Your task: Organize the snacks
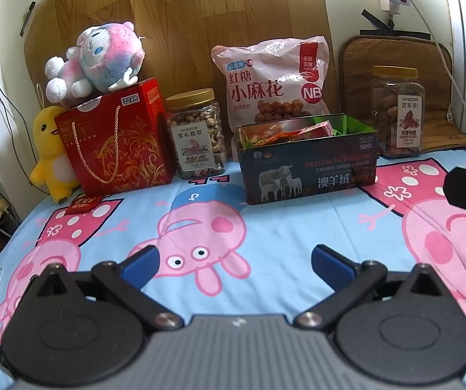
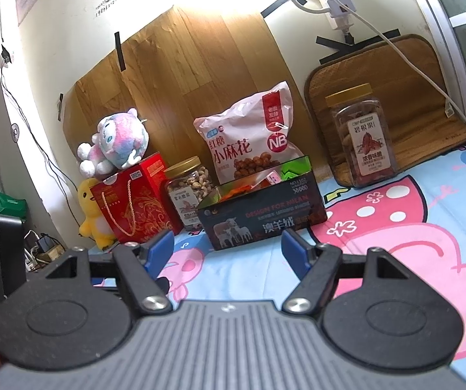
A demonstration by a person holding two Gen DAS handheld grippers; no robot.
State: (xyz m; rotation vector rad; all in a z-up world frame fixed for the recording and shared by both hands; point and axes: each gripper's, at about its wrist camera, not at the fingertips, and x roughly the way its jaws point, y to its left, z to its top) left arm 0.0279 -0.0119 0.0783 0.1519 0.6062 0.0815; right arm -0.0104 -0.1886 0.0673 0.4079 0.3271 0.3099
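Left wrist view: we are hovering left gripper point(image 1: 234, 261) spread wide, holding nothing; dark tin point(image 1: 307, 169) with snack packets lying straight ahead, long axis crosswise. Right gripper point(image 2: 226, 250) likewise released, seeming nearer.

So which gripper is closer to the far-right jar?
Right. The right gripper is in front of the far-right jar, slightly to its left; the left gripper is farther back and further left.
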